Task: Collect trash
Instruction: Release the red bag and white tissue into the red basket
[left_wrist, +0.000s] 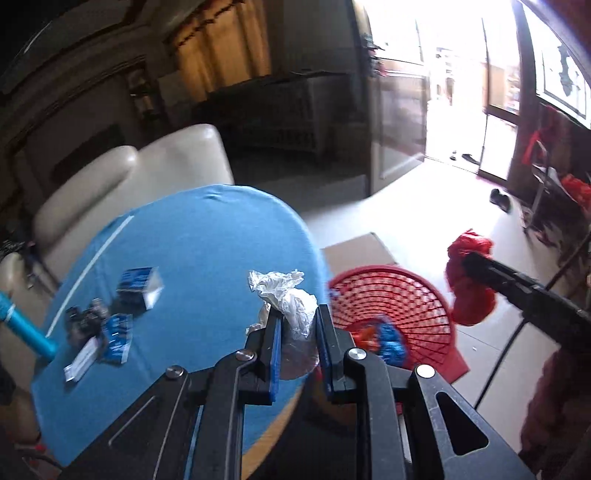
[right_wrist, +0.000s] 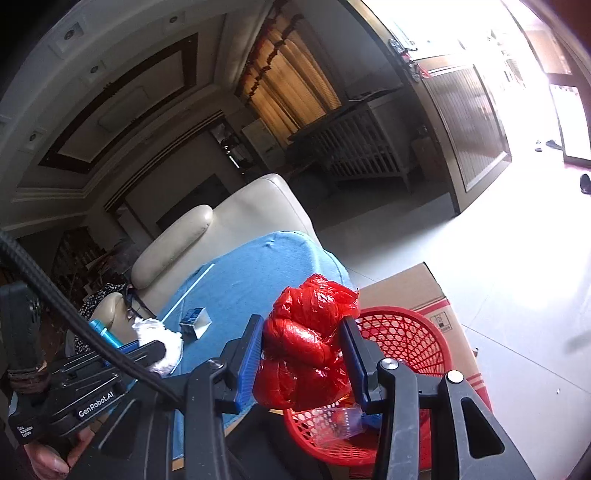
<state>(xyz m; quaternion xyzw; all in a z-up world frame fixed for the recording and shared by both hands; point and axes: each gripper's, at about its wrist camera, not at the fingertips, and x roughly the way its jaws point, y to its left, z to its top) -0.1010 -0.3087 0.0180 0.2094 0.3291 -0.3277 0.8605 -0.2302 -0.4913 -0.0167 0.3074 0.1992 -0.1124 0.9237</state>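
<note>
1. Pinching a crumpled clear plastic wrapper (left_wrist: 286, 299), the left tongs (left_wrist: 297, 334) are seen at lower centre, above the blue tabletop (left_wrist: 192, 251) edge.
2. A red plastic bag (right_wrist: 308, 347) is clamped in the right tongs (right_wrist: 303, 363), over the red basket (right_wrist: 406, 332).
3. The basket's contents are partly hidden; blue and red wrappers (left_wrist: 384, 338) are hard to make out.
4. Blurred packets (left_wrist: 140, 286) are left on the tabletop at left.
</note>
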